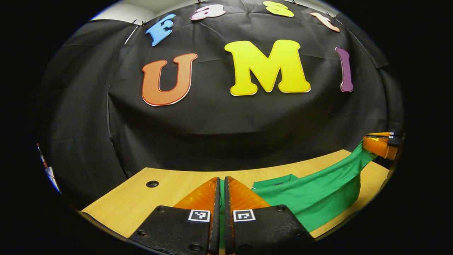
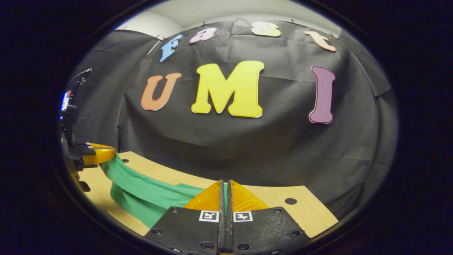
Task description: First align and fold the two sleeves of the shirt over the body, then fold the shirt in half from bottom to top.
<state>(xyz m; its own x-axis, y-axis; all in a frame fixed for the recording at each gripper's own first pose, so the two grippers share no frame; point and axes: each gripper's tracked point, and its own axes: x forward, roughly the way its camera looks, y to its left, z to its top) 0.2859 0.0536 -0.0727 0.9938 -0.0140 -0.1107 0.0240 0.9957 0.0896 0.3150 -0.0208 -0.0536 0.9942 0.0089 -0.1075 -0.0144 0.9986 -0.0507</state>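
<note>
A wooden desk [image 1: 134, 198] carries a green shirt [image 1: 318, 194], lifted off the surface along one edge and stretched between two hand-held grippers, in front of the booth's black cloth wall. The collar end of the shirt lies flat on the desk toward the far side, while the raised hem runs taut from one grip to the other.

In the left gripper view, the left hand-held gripper [image 1: 222, 184] is closed narrow, a strip of green fabric pinched between its fingers; the shirt fans away to its right toward the right hand-held gripper [image 1: 380, 145], seen at the far right holding the other corner up. In the right gripper view, the right hand-held gripper [image 2: 225, 187] is likewise clamped on a sliver of green cloth, and the shirt [image 2: 141, 191] trails off to its left to the left hand-held gripper [image 2: 95, 154], which grips the opposite corner above the desk [image 2: 283, 209].

The step in hand appears to be the bottom-to-top fold. Done well, it would call for both grips to travel level and together toward the collar, keeping the edge between them taut but not dragging the resting half, then lowering the hem squarely onto the far edge before letting go. Uneven height or speed would likely skew the fold.
</note>
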